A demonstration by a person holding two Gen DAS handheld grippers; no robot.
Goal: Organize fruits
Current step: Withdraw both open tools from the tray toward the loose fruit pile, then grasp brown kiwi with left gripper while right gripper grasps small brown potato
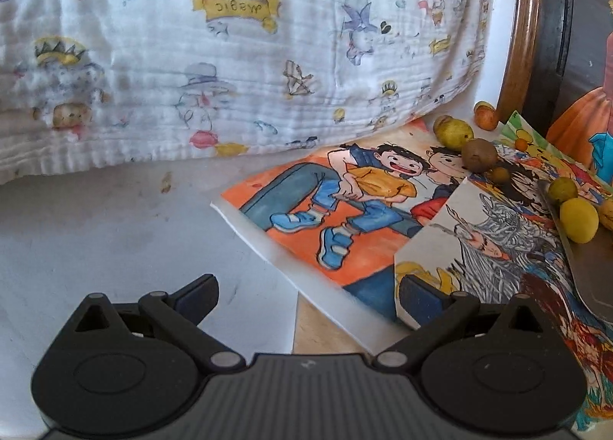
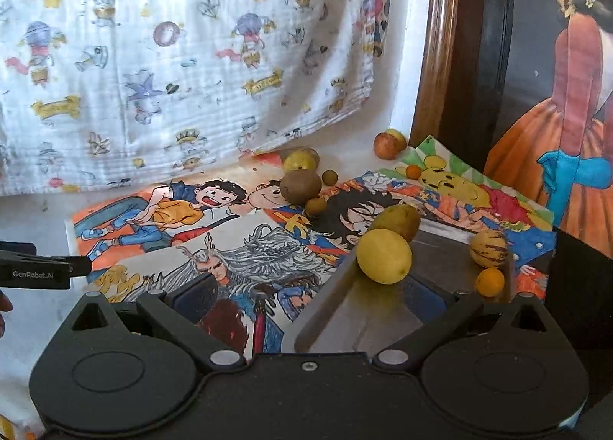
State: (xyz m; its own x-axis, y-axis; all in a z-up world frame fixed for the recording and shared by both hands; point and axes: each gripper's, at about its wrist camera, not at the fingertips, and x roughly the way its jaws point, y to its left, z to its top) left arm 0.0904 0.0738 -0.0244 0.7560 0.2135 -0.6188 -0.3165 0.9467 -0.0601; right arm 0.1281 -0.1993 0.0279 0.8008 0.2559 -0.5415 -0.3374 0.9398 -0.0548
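Right wrist view: we see our right gripper [image 2: 310,298] nearest, fingers spread wide and holding nothing, over the near edge of the metal tray [image 2: 345,309].
Tray contents: a yellow lemon [image 2: 384,256] with a green-brown fruit [image 2: 398,220] touching it behind; at the tray's right a striped yellow fruit [image 2: 489,248] and a small orange fruit [image 2: 489,282].
Left gripper: in its own view our left gripper [image 1: 306,298] stands wide and empty, above the drawings [image 1: 337,206] and bare tabletop [image 1: 115,229].
Loose fruit, farther: a brown kiwi [image 2: 300,185] on the drawings, a small brown fruit [image 2: 315,206] just beside it, a yellow-green fruit [image 2: 300,159] behind.
Farthest fruit: a reddish apple [image 2: 387,145] near the wooden frame [image 2: 436,57].
Back: a printed white cloth [image 2: 172,57] hangs on the left.
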